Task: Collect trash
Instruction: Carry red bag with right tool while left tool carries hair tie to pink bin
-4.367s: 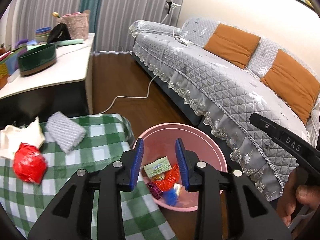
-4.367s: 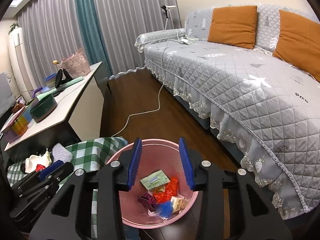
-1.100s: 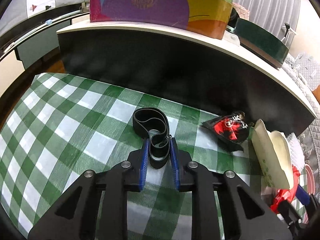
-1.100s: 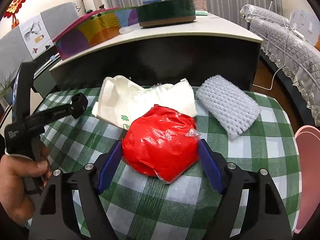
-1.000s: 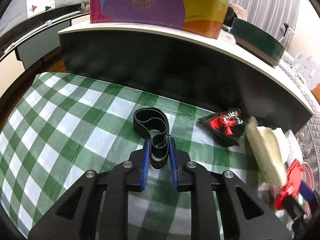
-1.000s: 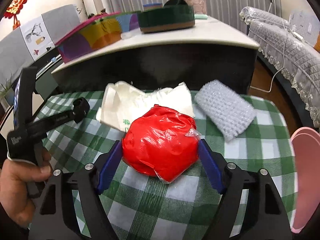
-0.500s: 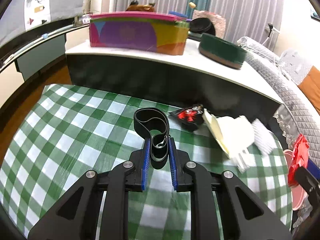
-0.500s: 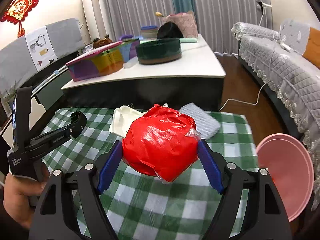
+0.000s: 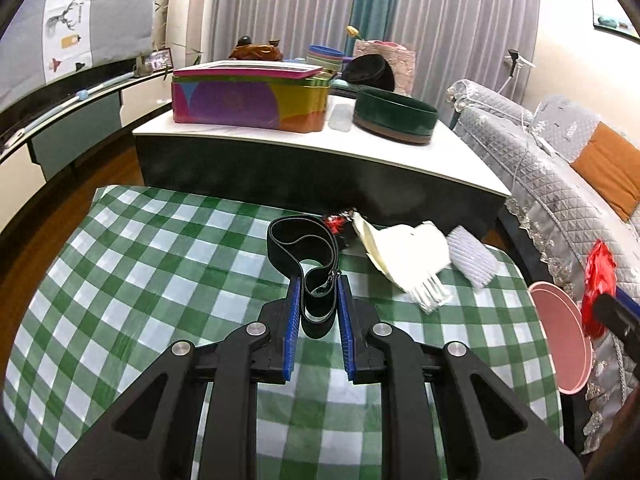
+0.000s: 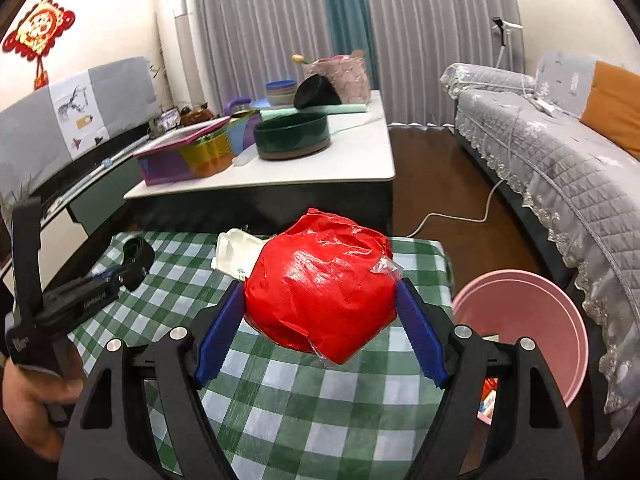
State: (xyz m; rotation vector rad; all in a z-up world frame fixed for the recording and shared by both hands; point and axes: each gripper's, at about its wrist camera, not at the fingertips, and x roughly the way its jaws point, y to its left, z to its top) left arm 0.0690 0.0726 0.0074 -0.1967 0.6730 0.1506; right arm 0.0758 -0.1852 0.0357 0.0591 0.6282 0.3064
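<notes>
Writing: we read none clearly; the left tool's side carries print too small to make out, and the white bag (image 10: 240, 254) shows a small green mark.
Left gripper (image 9: 318, 304): we see its blue pads closed on a black strap (image 9: 302, 248), a loop held above the green checked cloth (image 9: 140, 280).
Right gripper (image 10: 320, 320): we see its pads spread wide and pressed against a red bag (image 10: 320, 284), a crumpled ball lifted over the cloth.
Bin (image 10: 532, 320): pink, on the floor just beside the cloth's right edge, near the sofa (image 10: 560, 168); some trash shows inside.
On the cloth: white bag, a foam net (image 9: 472, 256) beside it, a black-and-red wrapper (image 9: 340, 222) behind the strap.
Beyond: white table (image 10: 360, 160) with a colourful box (image 9: 248, 100) and a green tin (image 9: 394, 114).
In the way: the red bag hides much of the cloth in our right view.
</notes>
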